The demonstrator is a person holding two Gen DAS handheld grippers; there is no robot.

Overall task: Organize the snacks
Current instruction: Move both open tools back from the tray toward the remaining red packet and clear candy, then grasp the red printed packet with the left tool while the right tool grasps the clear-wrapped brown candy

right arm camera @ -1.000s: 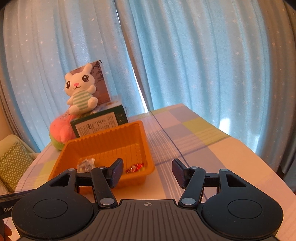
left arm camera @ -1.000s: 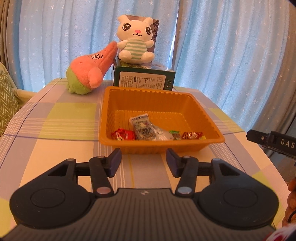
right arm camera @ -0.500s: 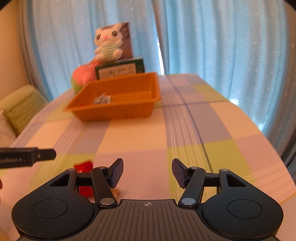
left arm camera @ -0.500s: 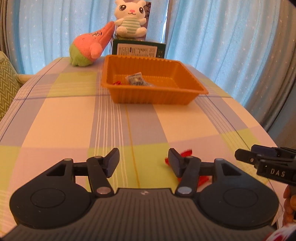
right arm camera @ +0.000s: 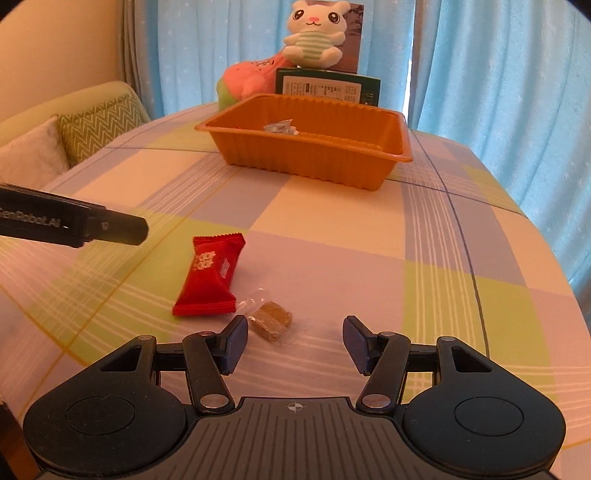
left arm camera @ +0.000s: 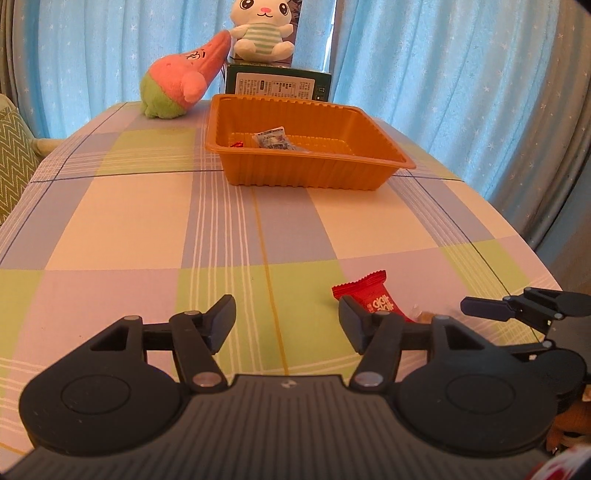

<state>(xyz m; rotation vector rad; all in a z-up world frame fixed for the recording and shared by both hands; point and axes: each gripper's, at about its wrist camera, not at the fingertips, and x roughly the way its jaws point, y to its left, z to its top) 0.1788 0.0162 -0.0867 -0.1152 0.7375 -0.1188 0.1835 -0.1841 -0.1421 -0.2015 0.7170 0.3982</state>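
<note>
A red snack packet lies flat on the checked tablecloth near the front edge. A brown candy in clear wrap lies just right of it. My left gripper hovers low to the left of the packet, its jaws opening with nothing between them; its right finger partly hides the packet. My right gripper is open, and the brown candy sits just ahead of its left finger, untouched. The orange tray stands farther back and holds a silvery packet and a red candy.
Behind the tray stand a green box, a pink and green plush and a white rabbit plush. Blue curtains hang behind. A sofa with a zigzag cushion is at the left. The table's edge curves close on the right.
Both grippers pulled back from the tray and tipped down toward the near tablecloth. The red packet and brown candy came into view. The left jaws spread a little wider.
</note>
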